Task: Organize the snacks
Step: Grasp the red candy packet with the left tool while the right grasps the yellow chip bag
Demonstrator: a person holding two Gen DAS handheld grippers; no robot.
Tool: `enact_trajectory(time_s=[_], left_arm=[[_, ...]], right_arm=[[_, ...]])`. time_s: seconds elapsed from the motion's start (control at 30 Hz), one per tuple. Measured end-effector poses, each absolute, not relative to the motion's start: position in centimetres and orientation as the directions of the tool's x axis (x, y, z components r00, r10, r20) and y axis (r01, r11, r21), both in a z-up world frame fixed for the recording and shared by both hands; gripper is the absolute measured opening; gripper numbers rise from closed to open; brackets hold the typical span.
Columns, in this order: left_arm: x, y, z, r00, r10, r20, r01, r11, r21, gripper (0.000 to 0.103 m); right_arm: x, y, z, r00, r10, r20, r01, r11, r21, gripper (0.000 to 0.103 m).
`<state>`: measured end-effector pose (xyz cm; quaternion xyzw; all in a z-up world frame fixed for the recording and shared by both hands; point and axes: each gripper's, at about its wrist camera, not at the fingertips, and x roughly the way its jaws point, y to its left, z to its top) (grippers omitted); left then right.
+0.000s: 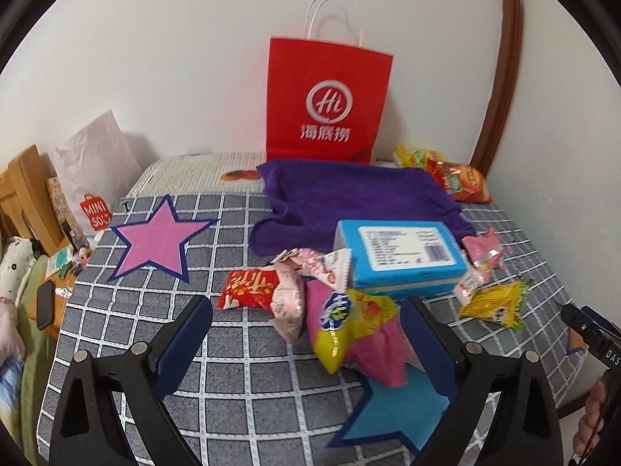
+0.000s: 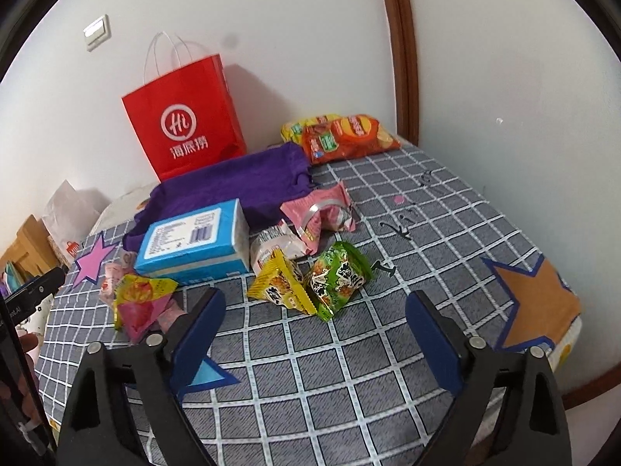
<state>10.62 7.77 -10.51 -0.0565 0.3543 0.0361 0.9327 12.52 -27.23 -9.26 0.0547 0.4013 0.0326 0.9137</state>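
Standing upright against the wall, the red paper bag (image 1: 328, 97) shows nothing of its inside from either view. A purple cloth (image 1: 349, 198) lies spread in front of it, and a blue box (image 1: 399, 256) rests partly on the cloth's near edge. Loose snacks lie scattered on the checked table cover (image 1: 240, 388): a red packet (image 1: 248, 289), a yellow-and-pink packet (image 1: 349, 326), a yellow packet (image 2: 281, 285) touching a green packet (image 2: 337, 277), a pink packet (image 2: 320, 215), and an orange chip bag (image 2: 349, 138) near the back corner. The left gripper (image 1: 306, 332) is spread wide with nothing grasped, the yellow-and-pink packet lying between its fingers. The right gripper (image 2: 316, 326) is also released and empty, just short of the yellow and green packets.
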Motion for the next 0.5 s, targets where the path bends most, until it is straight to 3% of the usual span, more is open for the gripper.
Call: enact_trajectory(time_s=[0.5], left_arm=[[12.9, 11.5, -14.9, 0.696, 0.048, -0.717, -0.158, 0.984, -0.087, 0.098]], right_arm=[[16.4, -22.2, -13.6, 0.643, 0.147, -0.751, -0.130, 0.988, 0.082, 0.072]])
